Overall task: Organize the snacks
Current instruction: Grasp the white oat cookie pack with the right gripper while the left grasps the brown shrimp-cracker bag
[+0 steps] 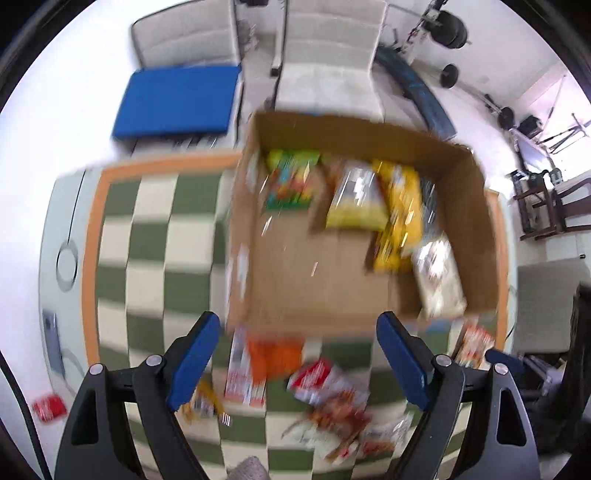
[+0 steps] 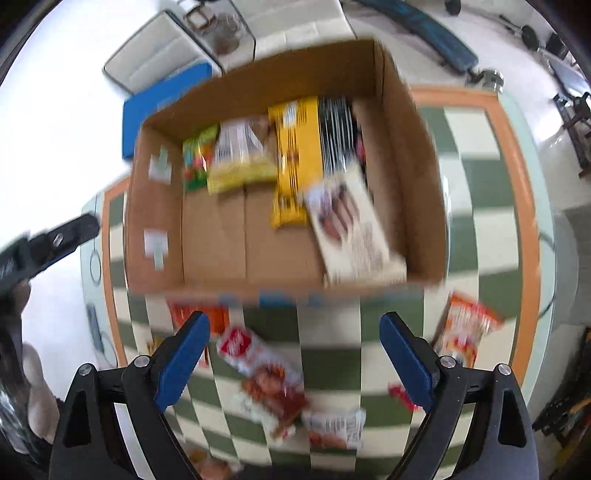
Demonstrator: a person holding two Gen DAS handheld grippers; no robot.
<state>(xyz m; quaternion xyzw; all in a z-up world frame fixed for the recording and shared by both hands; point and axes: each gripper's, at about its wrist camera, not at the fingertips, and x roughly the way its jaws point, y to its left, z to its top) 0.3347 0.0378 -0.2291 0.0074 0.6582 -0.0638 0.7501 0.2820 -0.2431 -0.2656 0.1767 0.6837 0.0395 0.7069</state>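
An open cardboard box stands on a green-and-cream checked cloth. Inside lie a green packet, a yellow-bottomed clear bag, a long yellow packet, a black striped packet and a white packet. Loose snacks lie in front of the box: an orange packet, a red-and-white bag and an orange-white bag. My left gripper and right gripper are both open and empty above them.
The checked cloth has an orange border. A blue cushion lies on a white chair behind the table. Gym equipment stands at the back right. A small red packet lies at the far left. The frames are motion-blurred.
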